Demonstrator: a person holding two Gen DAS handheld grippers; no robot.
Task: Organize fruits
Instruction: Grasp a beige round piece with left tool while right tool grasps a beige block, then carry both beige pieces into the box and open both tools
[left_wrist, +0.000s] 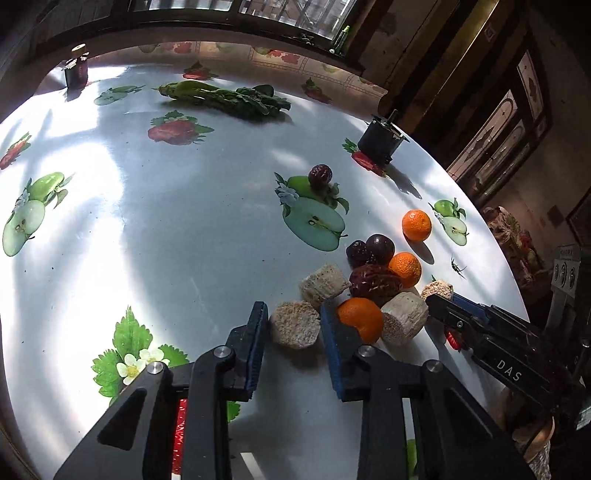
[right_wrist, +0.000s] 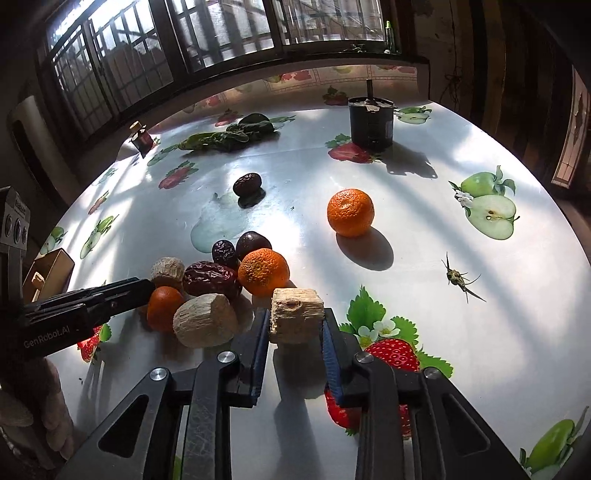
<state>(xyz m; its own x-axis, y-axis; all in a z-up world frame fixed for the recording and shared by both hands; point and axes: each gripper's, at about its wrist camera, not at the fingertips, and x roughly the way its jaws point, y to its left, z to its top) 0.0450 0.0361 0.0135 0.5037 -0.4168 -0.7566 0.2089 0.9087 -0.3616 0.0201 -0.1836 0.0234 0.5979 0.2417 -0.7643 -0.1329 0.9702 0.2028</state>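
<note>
A pile of fruit lies on the round table (left_wrist: 166, 229): small oranges (left_wrist: 405, 268), dark red dates (left_wrist: 375, 283), dark plums (left_wrist: 379, 248) and beige corn cob pieces (left_wrist: 323, 286). My left gripper (left_wrist: 293, 314) has a beige cob piece (left_wrist: 294, 325) between its fingers, jaws touching its sides. My right gripper (right_wrist: 295, 320) is shut on another beige cob piece (right_wrist: 295, 315) at the pile's right edge. One orange (right_wrist: 350, 211) and one date (right_wrist: 247, 184) lie apart, farther back. An orange (left_wrist: 360, 317) sits just right of my left gripper.
Green leafy vegetables (left_wrist: 225, 98) lie at the far side. A black cylindrical container (right_wrist: 371, 122) stands at the back right, a small dark bottle (left_wrist: 76, 70) at the back left. An insect (right_wrist: 458, 277) sits on the cloth right of the pile. A cardboard box (right_wrist: 51, 273) is at the left edge.
</note>
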